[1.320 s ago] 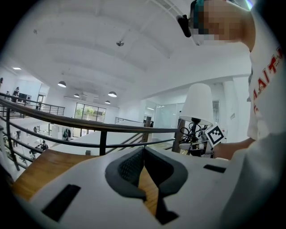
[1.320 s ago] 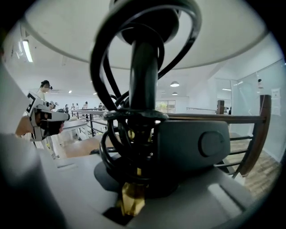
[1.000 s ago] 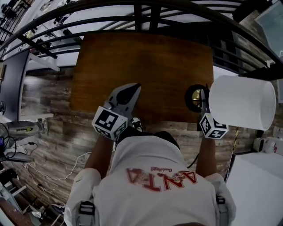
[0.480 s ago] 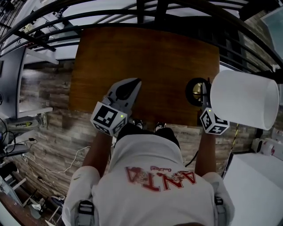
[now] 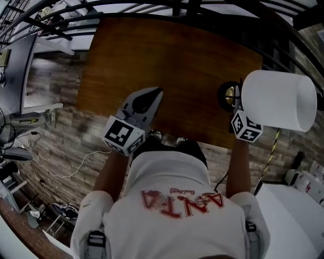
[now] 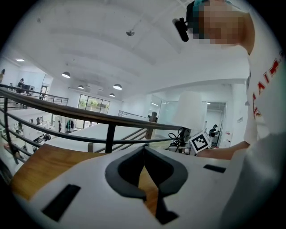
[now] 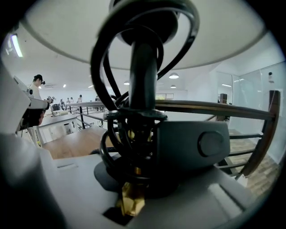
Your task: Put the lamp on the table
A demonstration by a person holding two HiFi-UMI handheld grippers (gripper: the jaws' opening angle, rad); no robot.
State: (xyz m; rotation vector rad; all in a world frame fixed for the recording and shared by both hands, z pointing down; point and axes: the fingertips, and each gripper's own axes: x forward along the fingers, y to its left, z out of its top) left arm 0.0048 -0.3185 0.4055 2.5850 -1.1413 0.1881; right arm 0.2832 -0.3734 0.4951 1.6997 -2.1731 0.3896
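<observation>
The lamp has a white drum shade (image 5: 277,101), and its dark round base with a brass fitting (image 5: 229,96) hangs over the right end of the brown wooden table (image 5: 177,55). My right gripper (image 5: 236,109) is shut on the lamp's stem, with the shade tipped out to the right. In the right gripper view the dark stem (image 7: 143,76) and looped cable run up from the jaws of the right gripper (image 7: 134,179) into the shade (image 7: 67,31). My left gripper (image 5: 154,93) is shut and empty over the table's front edge. Its tips (image 6: 143,150) touch.
A black railing (image 5: 177,7) runs just beyond the table's far side and also shows as a railing (image 6: 67,118) in the left gripper view. Plank flooring (image 5: 50,126) with a white cable (image 5: 76,169) lies to the left. A white surface (image 5: 293,217) sits at bottom right.
The lamp and my right gripper have shifted a little farther over the table's right end. The left gripper has hardly moved. The head view has drifted.
</observation>
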